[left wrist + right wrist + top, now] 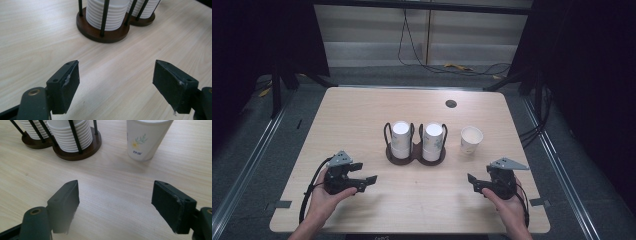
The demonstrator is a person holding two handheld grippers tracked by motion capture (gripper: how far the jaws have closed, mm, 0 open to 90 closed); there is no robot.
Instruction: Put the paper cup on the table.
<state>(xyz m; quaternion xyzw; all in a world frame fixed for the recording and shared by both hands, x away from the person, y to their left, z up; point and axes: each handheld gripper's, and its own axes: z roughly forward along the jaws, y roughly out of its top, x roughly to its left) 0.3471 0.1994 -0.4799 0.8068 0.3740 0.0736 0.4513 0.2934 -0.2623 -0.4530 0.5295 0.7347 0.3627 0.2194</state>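
Left gripper [368, 181]: jaws spread, nothing held; cup rack [105, 35] seen at 12 o'clock. Right gripper [472, 182]: jaws spread, nothing held; cup [146, 138] seen at 1 o'clock, apart

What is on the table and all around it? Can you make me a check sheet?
Surface: pale wooden table, with a round dark grommet hole at the far edge.
Job's things: dark brown double cup holder with black wire posts, holding two stacks of white paper cups; one loose white paper cup with a flower print standing upright to the holder's right.
Clutter: nothing seen.
Grippers: left gripper and right gripper both open, nothing between the jaws.
Cables: black cable trailing from the left gripper; floor cables beyond the table.
Surroundings: grey floor, dark curtains.
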